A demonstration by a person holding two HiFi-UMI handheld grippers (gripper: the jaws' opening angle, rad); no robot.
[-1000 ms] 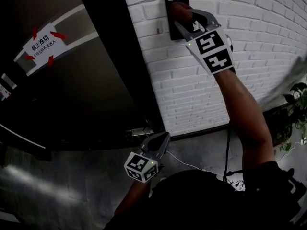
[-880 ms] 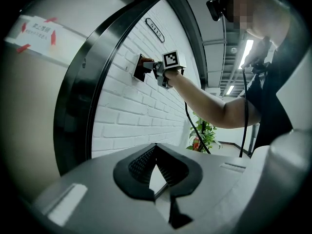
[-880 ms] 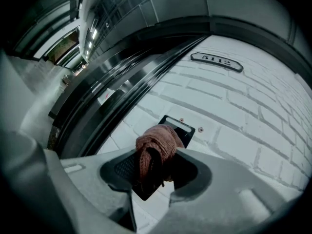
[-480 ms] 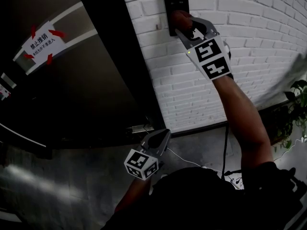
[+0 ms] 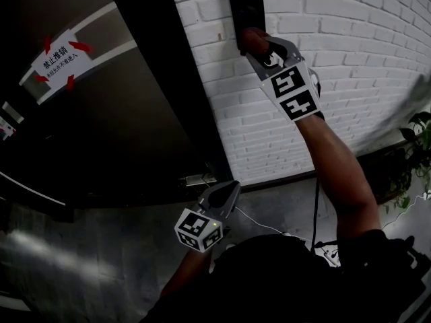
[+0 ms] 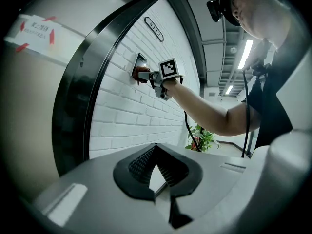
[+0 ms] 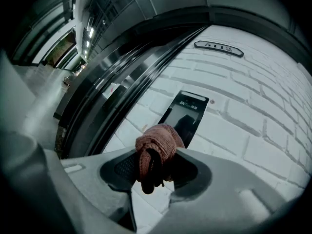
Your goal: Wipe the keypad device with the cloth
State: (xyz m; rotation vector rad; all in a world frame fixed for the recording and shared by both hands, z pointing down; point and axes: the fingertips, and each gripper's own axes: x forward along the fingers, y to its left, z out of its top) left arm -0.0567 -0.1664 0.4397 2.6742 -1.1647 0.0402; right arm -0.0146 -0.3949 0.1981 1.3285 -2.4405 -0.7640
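My right gripper (image 5: 253, 43), fingers clenched on the bunched cloth (image 7: 157, 150), presses low on the keypad device (image 5: 245, 7), top centre of the head view. The device's long axis runs upward from the cloth. My left gripper (image 5: 227, 192) hangs lower centre, fingers closed on nothing, much farther off.

White brick wall (image 5: 350, 39), black keypad device (image 5: 246, 9) mounted on it, no. plate (image 7: 218, 48) above, grey floor (image 5: 101, 261) w/ white cable (image 5: 259, 226) below
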